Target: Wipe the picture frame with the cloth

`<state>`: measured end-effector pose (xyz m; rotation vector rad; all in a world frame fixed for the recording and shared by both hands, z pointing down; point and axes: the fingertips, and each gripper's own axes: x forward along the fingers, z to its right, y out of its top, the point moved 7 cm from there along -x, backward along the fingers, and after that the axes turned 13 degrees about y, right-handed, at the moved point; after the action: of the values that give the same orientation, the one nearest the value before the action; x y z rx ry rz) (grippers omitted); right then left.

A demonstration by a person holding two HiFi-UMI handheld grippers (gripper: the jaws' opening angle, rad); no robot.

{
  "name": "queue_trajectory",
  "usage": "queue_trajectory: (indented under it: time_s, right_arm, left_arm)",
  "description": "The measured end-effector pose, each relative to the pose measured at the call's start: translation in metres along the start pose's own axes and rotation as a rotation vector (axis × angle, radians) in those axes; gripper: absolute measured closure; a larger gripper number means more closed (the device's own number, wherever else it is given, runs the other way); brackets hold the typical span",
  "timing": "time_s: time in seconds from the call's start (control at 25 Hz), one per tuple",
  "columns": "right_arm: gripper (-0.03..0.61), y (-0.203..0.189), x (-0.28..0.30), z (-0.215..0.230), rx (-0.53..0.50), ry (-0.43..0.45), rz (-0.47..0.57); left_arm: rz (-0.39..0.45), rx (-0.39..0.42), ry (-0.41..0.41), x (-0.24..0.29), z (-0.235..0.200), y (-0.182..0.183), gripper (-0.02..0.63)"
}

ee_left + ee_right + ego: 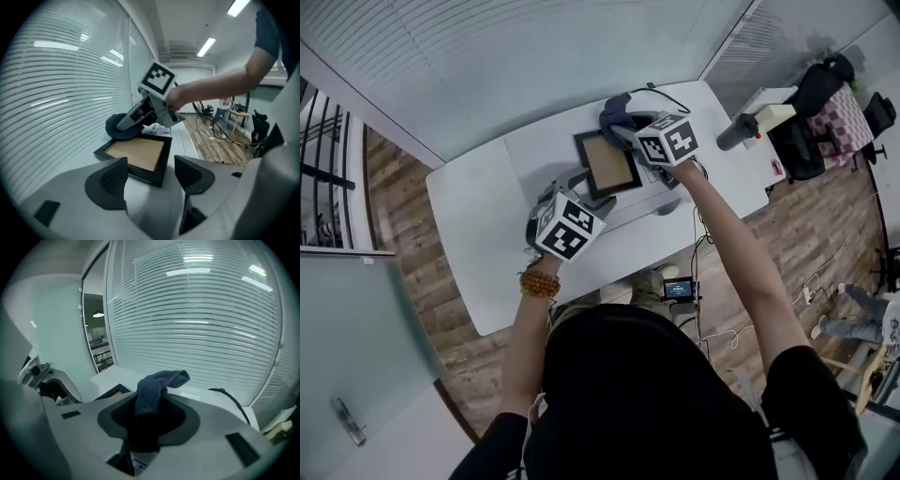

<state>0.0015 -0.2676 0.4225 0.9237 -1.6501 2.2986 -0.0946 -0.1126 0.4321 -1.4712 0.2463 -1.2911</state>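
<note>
- Head view: I am holding my left gripper (581, 187) at the near left corner of the picture frame (607, 161), which is lying flat on the white surface (478, 216) with its brown panel facing up.
- Head view: I am holding my right gripper (626, 122) over the far right edge of the picture frame, with the blue cloth (616, 110) bunched at its tip. A beaded bracelet (540, 283) is sitting on my left wrist, and a wooden floor (806, 225) is showing beyond the surface.
- Left gripper view: my left gripper's (150, 174) 2 jaws are standing spread, pinching nothing. The near corner of the picture frame (136, 154) is showing in the gap just ahead of them; I cannot tell whether the pads are touching it.
- Left gripper view: my right gripper (123, 124) is angling down from the right, and the cloth (117, 131) is resting at the far left corner of the picture frame, just beside the window blinds (56, 84).
- Right gripper view: my right gripper's (147, 420) jaws are pinching the cloth (154, 390), whose free end is curling up and over to the right.
- Right gripper view: an edge of the picture frame (110, 391) is peeking out low on the left, my left gripper (51, 383) is sitting further left, and a black cable (229, 401) is trailing on the right.
</note>
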Motion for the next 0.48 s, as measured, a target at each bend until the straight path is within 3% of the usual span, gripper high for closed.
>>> queue_trajectory:
  time_s: [0.08,0.16,0.48]
  right_arm:
    - [0.474,-0.002,0.000,-0.001,0.015,-0.008,0.012]
    - [0.474,-0.004,-0.001,-0.004,0.013,-0.018,0.009]
    - [0.483,-0.001,0.005,-0.011,-0.001,-0.018,-0.102]
  left_arm:
    - [-0.039,0.048,0.015,0.003,0.004,0.002,0.303]
    - [-0.043,0.028,0.042,0.003,0.003,0.002,0.334]
    - [-0.044,0.019,0.043,0.002,0.000,0.000,0.334]
